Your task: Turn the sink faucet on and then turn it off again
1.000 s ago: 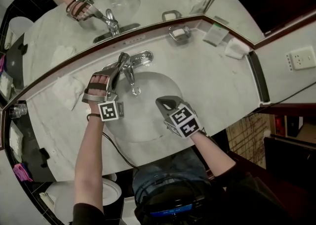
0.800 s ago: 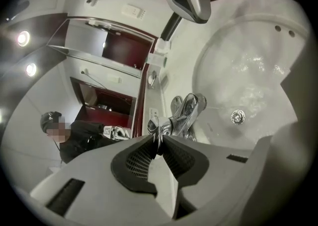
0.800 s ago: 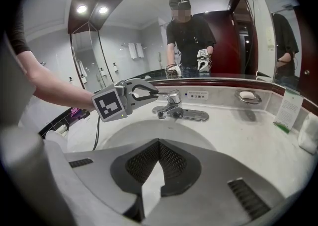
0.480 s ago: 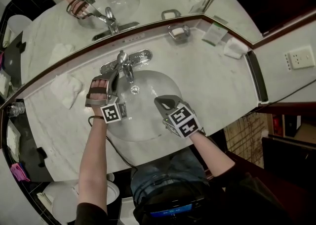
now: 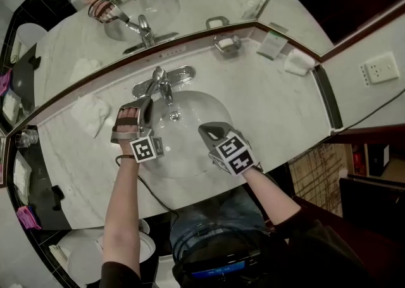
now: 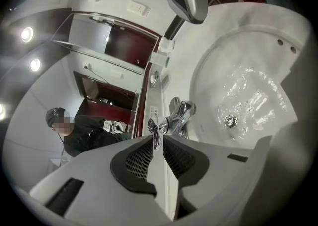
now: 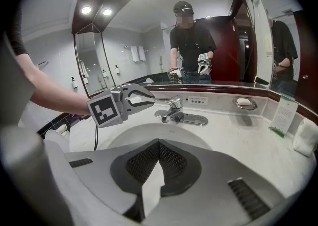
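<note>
The chrome faucet [image 5: 166,90] stands at the back of the white basin [image 5: 190,154], its lever [image 5: 157,78] pointing left. My left gripper [image 5: 147,102] sits just in front of the lever. Its jaws have just been opening and stand a little apart, with the lever's tip [image 6: 155,130] at their far end and the pads not pressing on it. The right gripper view shows the left gripper [image 7: 149,99] level with the lever [image 7: 160,100]. Water glistens round the drain [image 6: 229,120]. My right gripper [image 5: 212,131] hangs shut and empty over the basin's front.
A soap dish [image 5: 229,43] sits behind the basin at the right, with a card [image 5: 273,43] and a white cloth [image 5: 299,61] further right. A folded towel [image 5: 88,112] lies left of the basin, a glass [image 5: 24,138] at the far left. The mirror backs the marble counter [image 5: 272,100].
My left gripper has drawn back from over the faucet lever toward the basin's front, and its jaws stand slightly wider. The right gripper has kept still.
</note>
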A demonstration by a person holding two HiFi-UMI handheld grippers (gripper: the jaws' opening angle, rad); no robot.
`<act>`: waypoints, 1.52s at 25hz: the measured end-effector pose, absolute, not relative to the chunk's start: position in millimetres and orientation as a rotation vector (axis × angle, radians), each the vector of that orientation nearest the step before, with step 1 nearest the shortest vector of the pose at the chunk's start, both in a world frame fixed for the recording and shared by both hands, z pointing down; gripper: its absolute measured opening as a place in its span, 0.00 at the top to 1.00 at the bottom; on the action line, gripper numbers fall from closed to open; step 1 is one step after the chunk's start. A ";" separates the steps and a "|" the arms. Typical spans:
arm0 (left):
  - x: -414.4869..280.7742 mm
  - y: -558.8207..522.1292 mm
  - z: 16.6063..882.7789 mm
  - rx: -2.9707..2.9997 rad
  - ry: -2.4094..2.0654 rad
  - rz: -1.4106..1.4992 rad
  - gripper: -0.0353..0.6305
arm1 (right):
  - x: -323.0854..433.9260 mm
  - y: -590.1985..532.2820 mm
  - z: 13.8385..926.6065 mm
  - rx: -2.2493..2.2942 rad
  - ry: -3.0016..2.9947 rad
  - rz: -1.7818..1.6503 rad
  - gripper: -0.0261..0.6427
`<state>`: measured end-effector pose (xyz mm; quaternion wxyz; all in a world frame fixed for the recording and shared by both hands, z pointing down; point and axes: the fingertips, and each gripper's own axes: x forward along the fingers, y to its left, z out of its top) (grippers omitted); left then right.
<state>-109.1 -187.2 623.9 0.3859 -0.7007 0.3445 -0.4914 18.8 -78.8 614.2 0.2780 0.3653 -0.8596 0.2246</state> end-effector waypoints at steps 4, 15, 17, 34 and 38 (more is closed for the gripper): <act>-114.3 -157.2 605.4 -1.785 0.888 -1.275 0.85 | 17.1 -70.9 606.5 0.967 -2.321 0.580 0.92; -117.9 -73.1 521.9 -2.093 1.215 -1.203 0.94 | 19.8 -61.8 558.5 0.961 -2.382 0.509 0.92; -114.6 -62.9 509.9 -2.152 1.264 -1.174 0.94 | 22.6 -63.3 550.4 0.964 -2.393 0.493 0.92; -126.1 -10.2 450.6 -2.841 1.671 -0.613 0.94 | 36.6 -59.3 506.2 1.015 -2.416 0.422 0.92; -134.9 -5.9 450.6 -2.868 1.731 -0.548 0.95 | 39.5 -58.8 506.3 1.029 -2.416 0.427 0.93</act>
